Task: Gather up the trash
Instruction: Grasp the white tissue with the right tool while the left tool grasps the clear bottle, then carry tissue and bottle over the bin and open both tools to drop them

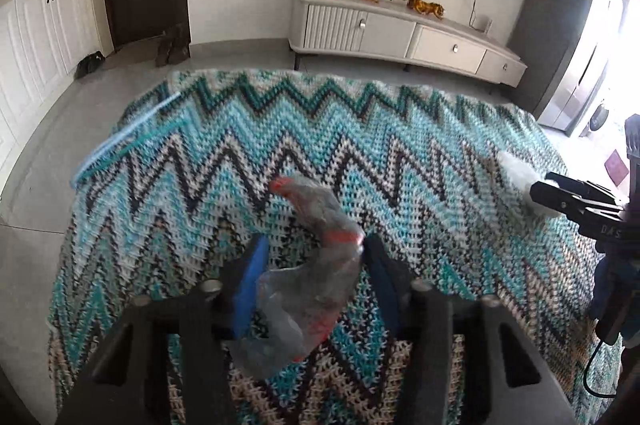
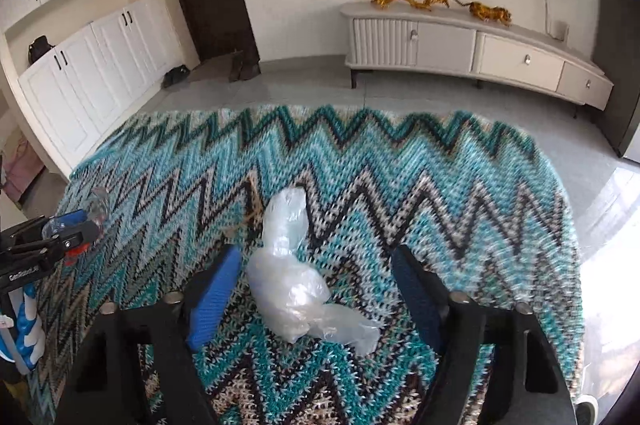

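Setting: a zigzag knitted blanket (image 2: 400,193) covers the worktop and fills the middle of both wrist views; the trash lies scattered on it, so you take it piece by piece, one piece to each hand.

Left hand-held gripper (image 1: 312,265): your fingers are spread about as wide as the wrapper; the clear wrapper with red print (image 1: 316,265) sits between the blue pads, lower centre of the left wrist frame; its right side looks to touch the right pad; whether the left pad touches it I cannot tell; I judge that you are framing it to close, not yet pinching it.

Right hand-held gripper (image 2: 316,289): your fingers stand wide apart, well clear of the crumpled clear plastic bag (image 2: 296,281) on both sides; the bag rests on the blanket, centre of the right wrist frame, its loose tail trailing toward the lower right; nothing is held here.

Other trash: thin blue straws (image 1: 128,141) lie at the upper left of the left wrist frame, near the blanket's edge, apart from both grippers.

Why so: each gripper straddles its own piece, which I judge suits picking up both at once.
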`<state>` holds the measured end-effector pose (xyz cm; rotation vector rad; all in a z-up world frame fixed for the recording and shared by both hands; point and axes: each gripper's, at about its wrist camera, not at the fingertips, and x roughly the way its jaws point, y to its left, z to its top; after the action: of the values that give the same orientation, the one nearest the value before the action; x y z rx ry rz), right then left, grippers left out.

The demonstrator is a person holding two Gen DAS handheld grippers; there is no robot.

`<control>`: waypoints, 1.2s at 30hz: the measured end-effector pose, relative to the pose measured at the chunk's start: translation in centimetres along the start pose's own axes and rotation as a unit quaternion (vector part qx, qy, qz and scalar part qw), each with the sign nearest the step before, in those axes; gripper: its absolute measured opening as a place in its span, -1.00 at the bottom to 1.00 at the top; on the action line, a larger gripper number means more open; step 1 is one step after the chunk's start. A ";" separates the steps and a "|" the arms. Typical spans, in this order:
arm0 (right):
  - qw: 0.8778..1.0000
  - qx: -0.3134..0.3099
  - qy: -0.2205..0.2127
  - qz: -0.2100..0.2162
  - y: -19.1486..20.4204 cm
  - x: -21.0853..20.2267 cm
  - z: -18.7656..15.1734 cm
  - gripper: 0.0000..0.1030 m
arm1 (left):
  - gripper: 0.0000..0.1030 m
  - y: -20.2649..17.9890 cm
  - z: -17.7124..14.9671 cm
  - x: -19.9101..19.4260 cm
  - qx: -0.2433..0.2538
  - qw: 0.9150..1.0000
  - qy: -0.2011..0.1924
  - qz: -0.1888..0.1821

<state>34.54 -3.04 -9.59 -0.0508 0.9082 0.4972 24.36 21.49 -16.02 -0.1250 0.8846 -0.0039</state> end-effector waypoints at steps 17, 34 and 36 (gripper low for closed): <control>0.999 -0.016 -0.028 0.033 3.7 -8.3 -5.5 -0.42 | -0.70 -4.1 -4.3 -8.4 0.026 0.998 -0.041 -0.028; 0.989 -0.028 -0.139 0.040 6.7 -25.8 -11.6 -0.42 | -0.69 -13.1 -7.8 -22.7 0.119 0.980 -0.158 0.002; 0.988 -0.027 -0.146 0.035 6.5 -27.0 -12.3 -0.42 | -0.69 -14.0 -8.4 -23.6 0.129 0.978 -0.163 0.001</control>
<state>8.77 -10.95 4.47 0.0048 0.6109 0.5790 3.62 7.97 -1.56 0.1161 0.5492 -0.0944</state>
